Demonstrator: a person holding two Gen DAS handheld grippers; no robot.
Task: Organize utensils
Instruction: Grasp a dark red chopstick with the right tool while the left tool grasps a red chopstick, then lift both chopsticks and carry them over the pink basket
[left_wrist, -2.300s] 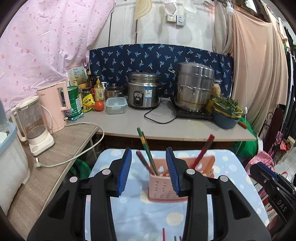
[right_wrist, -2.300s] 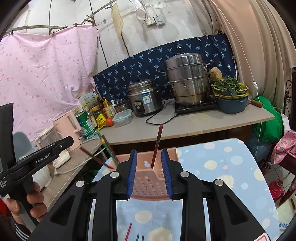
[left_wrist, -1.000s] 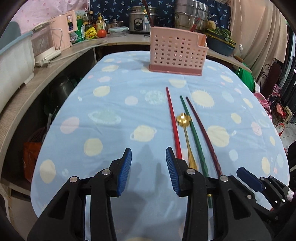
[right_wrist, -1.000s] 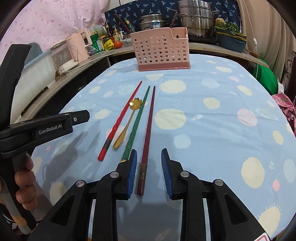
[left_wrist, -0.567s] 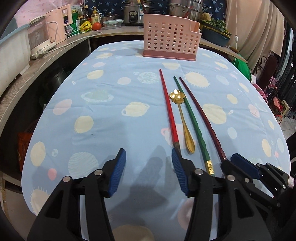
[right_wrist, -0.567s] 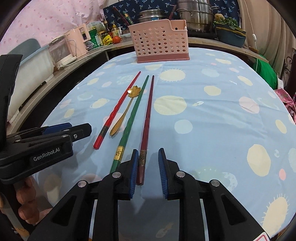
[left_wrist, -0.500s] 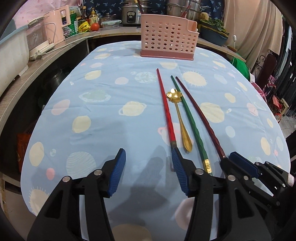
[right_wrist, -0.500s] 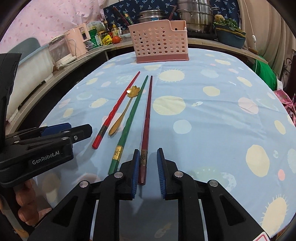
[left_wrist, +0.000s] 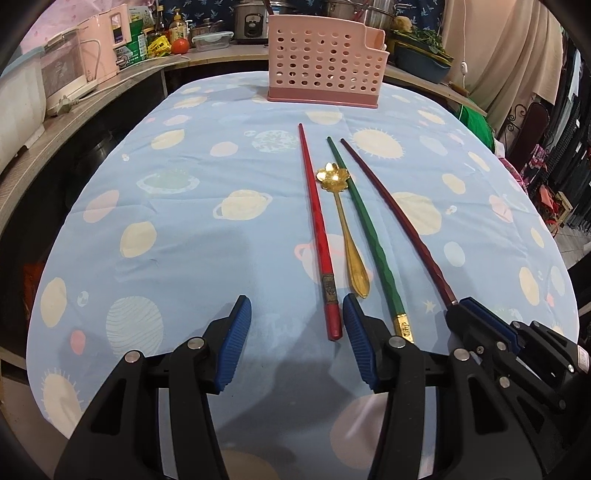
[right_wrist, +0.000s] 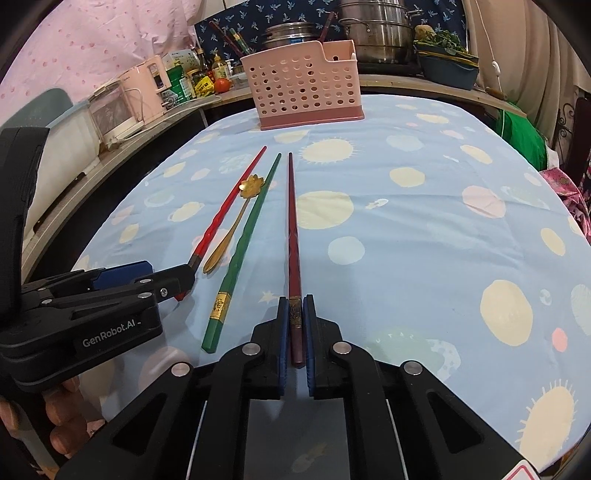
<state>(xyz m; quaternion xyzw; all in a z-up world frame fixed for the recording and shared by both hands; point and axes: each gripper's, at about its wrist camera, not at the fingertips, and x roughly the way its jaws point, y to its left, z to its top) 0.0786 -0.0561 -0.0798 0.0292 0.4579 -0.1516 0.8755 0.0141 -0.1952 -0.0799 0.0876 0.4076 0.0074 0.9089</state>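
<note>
Trouble could start at the right gripper (right_wrist: 294, 328), low in the frame and clamped on the very end of the dark red chopstick (right_wrist: 293, 221): the long stick may swing or slip when lifted toward the pink basket (right_wrist: 304, 86) at top centre. Left gripper (left_wrist: 295, 341) stands apart around the red chopstick (left_wrist: 317, 229).

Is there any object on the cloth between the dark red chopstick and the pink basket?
Nothing visible: the cloth is bare between the dark red chopstick and the pink basket. The right tool is shut on its near end.
</note>
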